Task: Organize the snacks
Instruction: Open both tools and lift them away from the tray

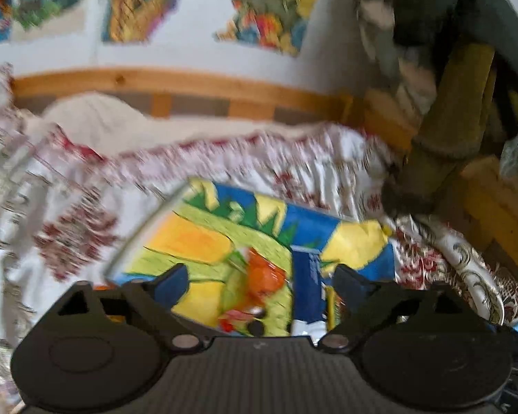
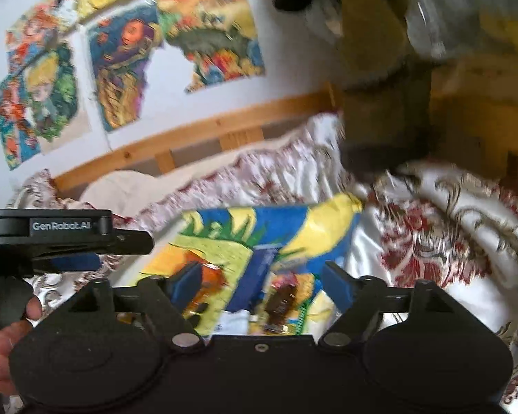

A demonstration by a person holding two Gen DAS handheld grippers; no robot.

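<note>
I see the snacks lying on a colourful printed cloth (image 1: 203, 241) (image 2: 224, 241): an orange packet (image 1: 264, 277) (image 2: 210, 274), a dark blue packet (image 1: 305, 283) (image 2: 262, 265) just beside it, and a brown wrapped piece (image 2: 281, 302) near the blue packet's lower end. My left hand-held gripper (image 1: 259, 281) hangs over the orange packet, its jaws spread apart with nothing between them. My right hand-held gripper (image 2: 260, 281) is likewise spread wide above the packets, gripping nothing. The printed cloth lies on a floral bedspread (image 1: 69, 214) (image 2: 431, 241); beyond it run a wooden bed rail (image 1: 155, 82) (image 2: 190, 138) and torn wall posters (image 1: 266, 7) (image 2: 121, 69). Both views are motion-blurred.
</note>
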